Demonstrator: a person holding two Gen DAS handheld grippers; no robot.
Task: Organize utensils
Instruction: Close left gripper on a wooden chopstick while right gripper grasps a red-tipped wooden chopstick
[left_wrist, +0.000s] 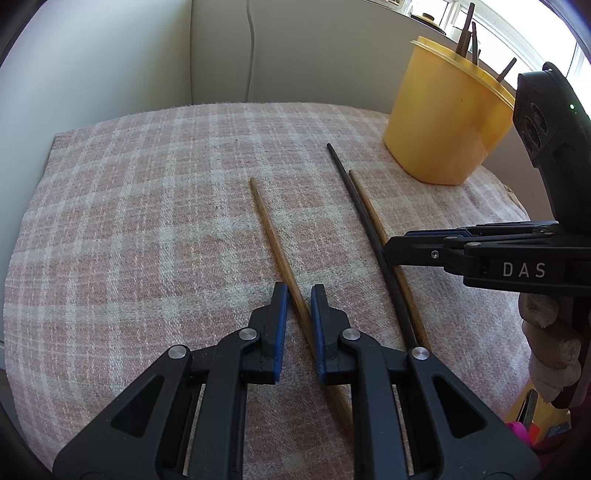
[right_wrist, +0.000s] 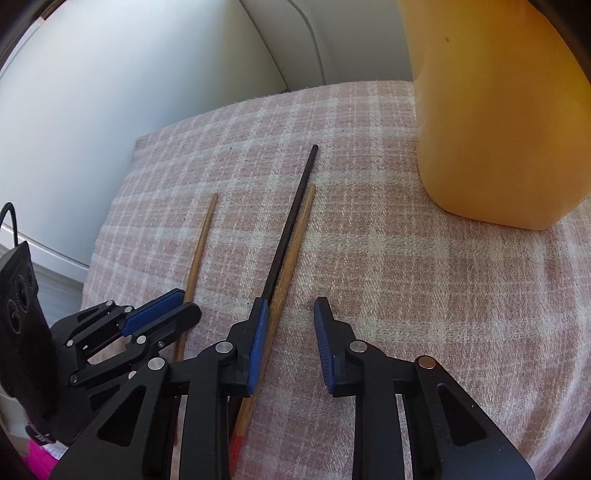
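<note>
A brown chopstick (left_wrist: 270, 229) lies on the checked cloth (left_wrist: 147, 221) and crosses slantwise between the blue pads of my left gripper (left_wrist: 299, 291), which is shut on it. To the right, a black chopstick (left_wrist: 340, 168) and a second brown chopstick (left_wrist: 369, 206) lie side by side. My right gripper (right_wrist: 291, 306) stands open over their near ends. The second brown chopstick (right_wrist: 297, 236) runs along its left pad, and the black one (right_wrist: 288, 221) passes under that finger. The right pad is well apart from both. The yellow container (left_wrist: 443, 122) at the back right holds several dark sticks (left_wrist: 467, 33).
The yellow container (right_wrist: 498, 129) stands close ahead and to the right of my right gripper. A pale wall with a cable (left_wrist: 251, 48) runs behind the cloth. The cloth's edge drops away at left and right. A hand (left_wrist: 543, 332) holds the right gripper's handle.
</note>
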